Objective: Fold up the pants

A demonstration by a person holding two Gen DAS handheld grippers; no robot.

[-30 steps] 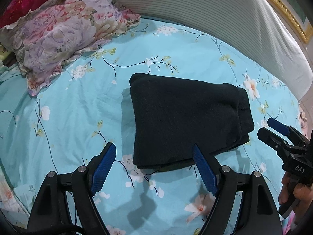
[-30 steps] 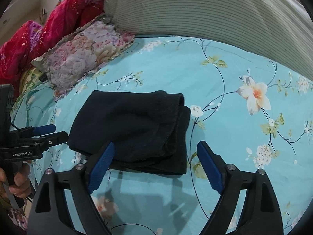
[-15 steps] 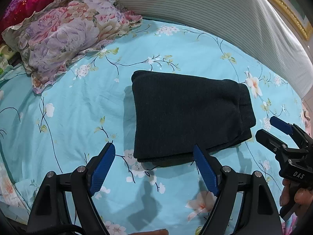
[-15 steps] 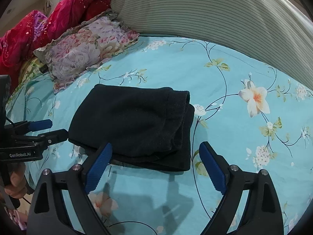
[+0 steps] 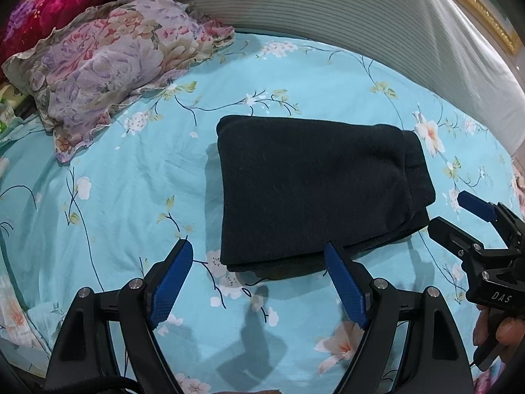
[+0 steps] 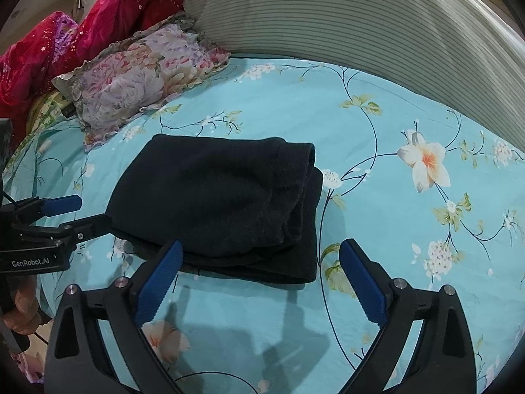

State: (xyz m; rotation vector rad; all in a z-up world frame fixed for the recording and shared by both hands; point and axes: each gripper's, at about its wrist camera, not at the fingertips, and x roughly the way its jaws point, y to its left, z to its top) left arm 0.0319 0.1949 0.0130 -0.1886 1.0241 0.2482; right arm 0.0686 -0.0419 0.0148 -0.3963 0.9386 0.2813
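The black pants (image 5: 315, 190) lie folded into a thick rectangle on the turquoise floral bed sheet (image 5: 131, 170); they also show in the right wrist view (image 6: 223, 203). My left gripper (image 5: 259, 256) is open and empty, raised just in front of the near edge of the pants. My right gripper (image 6: 259, 256) is open and empty, raised in front of the pants' near right corner. The right gripper shows at the right edge of the left wrist view (image 5: 459, 213), the left gripper at the left edge of the right wrist view (image 6: 82, 210).
A floral ruffled pillow (image 5: 105, 62) lies at the back left. A striped grey bolster (image 5: 344, 10) runs along the back. A red quilt (image 6: 82, 32) is piled at the far left. A gold frame edge (image 5: 475, 10) shows at top right.
Both grippers have drawn back and up from the folded pants, staying open. The pants have not moved.
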